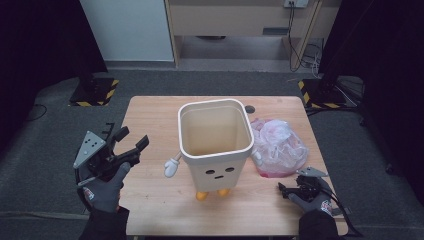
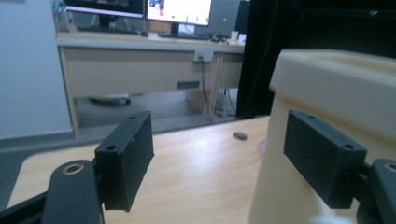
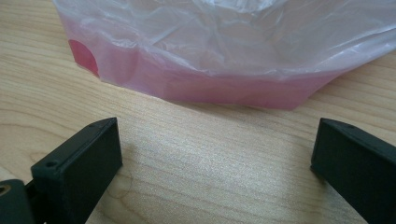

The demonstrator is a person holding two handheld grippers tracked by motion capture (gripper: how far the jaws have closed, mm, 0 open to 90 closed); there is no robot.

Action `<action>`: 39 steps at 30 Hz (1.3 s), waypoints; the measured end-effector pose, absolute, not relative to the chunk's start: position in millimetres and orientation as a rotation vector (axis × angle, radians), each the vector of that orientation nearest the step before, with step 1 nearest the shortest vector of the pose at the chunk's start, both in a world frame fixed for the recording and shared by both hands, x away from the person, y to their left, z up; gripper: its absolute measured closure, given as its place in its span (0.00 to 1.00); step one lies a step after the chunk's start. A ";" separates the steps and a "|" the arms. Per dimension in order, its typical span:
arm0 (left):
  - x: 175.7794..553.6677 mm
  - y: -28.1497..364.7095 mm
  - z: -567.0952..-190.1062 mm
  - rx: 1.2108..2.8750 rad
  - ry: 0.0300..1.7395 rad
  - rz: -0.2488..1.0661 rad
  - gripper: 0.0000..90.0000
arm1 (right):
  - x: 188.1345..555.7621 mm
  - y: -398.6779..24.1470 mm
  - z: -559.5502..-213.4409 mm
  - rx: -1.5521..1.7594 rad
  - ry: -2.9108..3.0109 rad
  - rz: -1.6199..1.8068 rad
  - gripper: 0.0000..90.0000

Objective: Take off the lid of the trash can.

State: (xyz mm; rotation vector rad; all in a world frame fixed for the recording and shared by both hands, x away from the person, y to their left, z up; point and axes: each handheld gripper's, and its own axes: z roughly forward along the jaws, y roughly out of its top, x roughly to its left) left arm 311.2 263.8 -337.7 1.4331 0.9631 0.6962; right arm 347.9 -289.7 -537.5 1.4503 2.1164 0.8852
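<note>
High view takes in the whole wooden worktop [image 1: 150,200]: a cream bin [image 1: 216,145] with a small face, white arms and orange feet stands upright near the middle, and a crumpled pink and clear plastic bag [image 1: 279,147] lies just beside it on its right. The left tongs [image 1: 134,142] are held off the worktop's left edge in a gloved hand [image 1: 106,189], jaws apart with nothing between them, pointing toward the bin. The right tongs [image 1: 286,190] sit low at the near right corner, near the bag's front edge

Left gripper view adds what the overhead angle misses: the bin's rim and side wall [image 2: 336,93] seen from the side, close behind the right-hand jaw, and a small dark disc [image 2: 241,136] on the worktop farther back, with a desk and monitors beyond

Right gripper view gives the bag [image 3: 224,60] up close, its clear film folded over a pink lower band that rests on the wood grain; both jaws stand wide apart, clear of the bag, with bare worktop [image 3: 215,168] between them
</note>
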 end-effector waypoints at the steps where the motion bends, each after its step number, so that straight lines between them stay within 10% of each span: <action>1: 311.2 263.8 -337.7 1.433 0.963 0.696 0.26 | 347.9 -289.6 -537.5 1.451 2.116 0.884 0.02; 39: 381.7 156.2 -272.8 1.531 0.790 0.617 0.29 | 348.5 -290.0 -537.6 1.442 2.124 0.884 0.02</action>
